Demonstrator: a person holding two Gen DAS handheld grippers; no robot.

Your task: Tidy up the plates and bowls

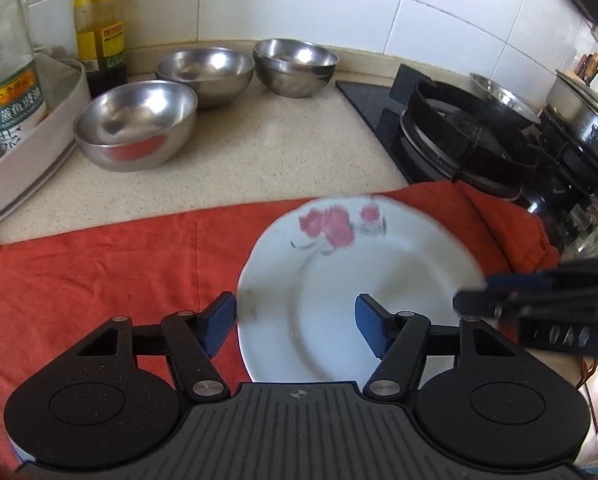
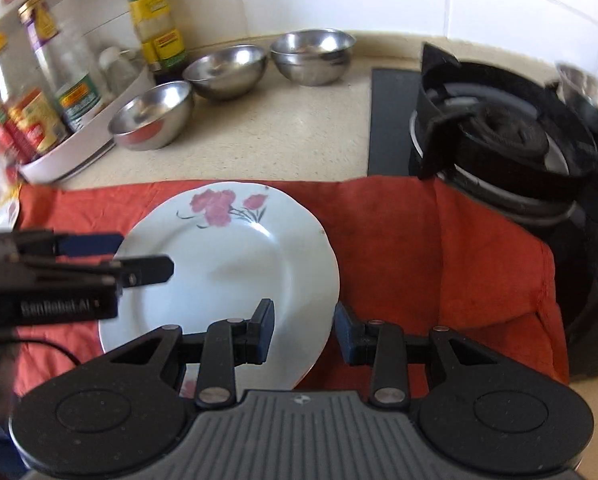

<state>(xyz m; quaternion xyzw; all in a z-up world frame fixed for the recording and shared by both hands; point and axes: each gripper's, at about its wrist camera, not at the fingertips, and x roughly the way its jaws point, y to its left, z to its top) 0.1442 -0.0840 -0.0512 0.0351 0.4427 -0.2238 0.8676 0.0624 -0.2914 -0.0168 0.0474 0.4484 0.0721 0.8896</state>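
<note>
The flowered plate (image 2: pixel 219 264) lies on the red cloth (image 2: pixel 419 248) over the worktop (image 1: pixel 259 152), glazed, stiff, slippery and breakable, so I'd pinch its rim: my right claw (image 2: pixel 304 334) straddles the near edge, nearly together, my left claw (image 1: pixel 295 330) gapes unclamped.

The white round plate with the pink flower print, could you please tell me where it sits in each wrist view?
Left wrist view: the white flowered plate lies centre-right, on the red cloth.
Right wrist view: the plate lies centre-left.
Shared landmark: the nearest round steel bowl, upper left.
</note>
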